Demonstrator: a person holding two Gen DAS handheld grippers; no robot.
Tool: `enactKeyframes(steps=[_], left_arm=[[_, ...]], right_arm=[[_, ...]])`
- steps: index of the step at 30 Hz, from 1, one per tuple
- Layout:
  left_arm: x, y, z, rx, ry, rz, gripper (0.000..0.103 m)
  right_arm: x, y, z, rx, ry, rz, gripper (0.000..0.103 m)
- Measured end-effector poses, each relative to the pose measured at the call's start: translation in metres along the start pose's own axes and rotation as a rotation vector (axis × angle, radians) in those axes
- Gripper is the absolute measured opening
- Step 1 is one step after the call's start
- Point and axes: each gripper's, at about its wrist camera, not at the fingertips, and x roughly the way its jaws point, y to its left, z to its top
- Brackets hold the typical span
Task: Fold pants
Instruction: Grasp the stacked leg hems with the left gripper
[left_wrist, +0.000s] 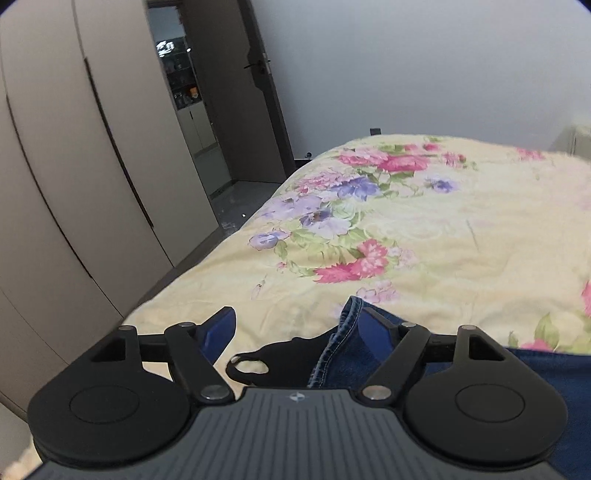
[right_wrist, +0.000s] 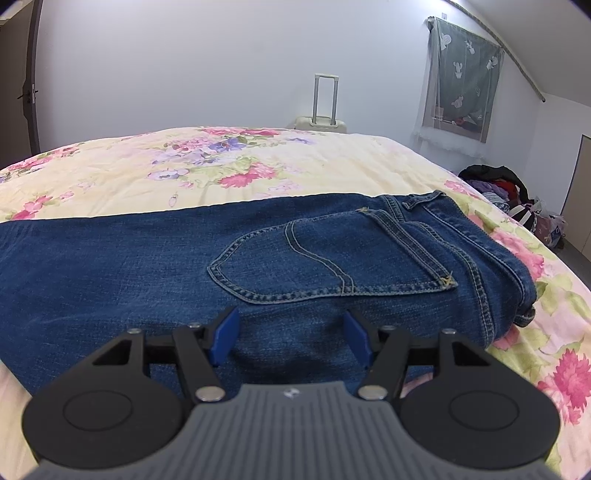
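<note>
You have one pair of blue denim pants (right_wrist: 280, 258) lying flat on the floral bedspread (right_wrist: 155, 173), stretched across it from side to side. They seem already folded lengthwise, one leg over the other, because only one back pocket (right_wrist: 310, 262) faces up. The waistband (right_wrist: 491, 254) lies toward the right edge of the bedspread, with yellow stitching along its seams. The leg part runs to the left, smooth and with few wrinkles. In the left wrist view you see only the hem end (left_wrist: 349, 332), partly hidden, probably slightly raised off the bedspread.
</note>
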Motion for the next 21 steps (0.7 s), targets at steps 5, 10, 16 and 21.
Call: enactKeyframes(steps=[5, 10, 16, 21], left_arm=[[-0.006, 0.039, -0.046, -0.264, 0.034, -0.098, 0.08], [0.019, 0.066, -0.104, -0.525, 0.122, -0.186, 0.069], [0.05, 0.066, -0.112, -0.632, 0.159, -0.229, 0.021], [0.022, 0.048, -0.07, -0.471, -0.008, -0.182, 0.0]], right_arm=[[-0.002, 0.002, 0.001, -0.002, -0.008, -0.001, 0.059], [-0.007, 0.004, -0.004, -0.021, -0.018, 0.005, 0.059], [-0.009, 0.008, -0.004, -0.046, -0.027, -0.012, 0.059], [-0.005, 0.015, -0.005, -0.071, -0.022, -0.029, 0.059]])
